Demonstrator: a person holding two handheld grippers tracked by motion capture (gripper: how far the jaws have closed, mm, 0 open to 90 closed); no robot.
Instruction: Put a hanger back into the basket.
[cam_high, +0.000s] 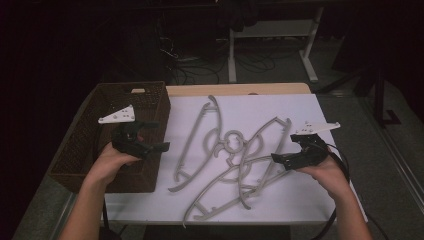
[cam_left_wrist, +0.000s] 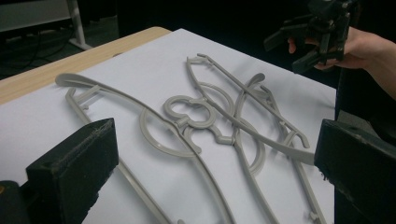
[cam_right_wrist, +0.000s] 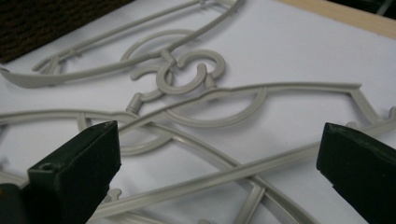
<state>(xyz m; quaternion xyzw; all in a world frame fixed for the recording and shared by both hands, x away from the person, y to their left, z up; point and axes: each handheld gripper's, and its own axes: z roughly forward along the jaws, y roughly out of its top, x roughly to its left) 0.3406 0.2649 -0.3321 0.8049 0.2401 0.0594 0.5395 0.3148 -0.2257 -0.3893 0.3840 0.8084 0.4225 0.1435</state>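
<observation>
Hovering both tongs wide over a tangle of hangers, nothing moved yet.
My right tongs (cam_high: 281, 158) gape at the pile's right edge, gripping nothing; my left tongs (cam_high: 156, 137) stand equally wide above the basket (cam_high: 85, 150) rim. All the grey hangers (cam_high: 225, 150) lie interlocked on the white worktop (cam_high: 300, 200), and I see none in the basket, so I judge the whole clearing remains.
</observation>
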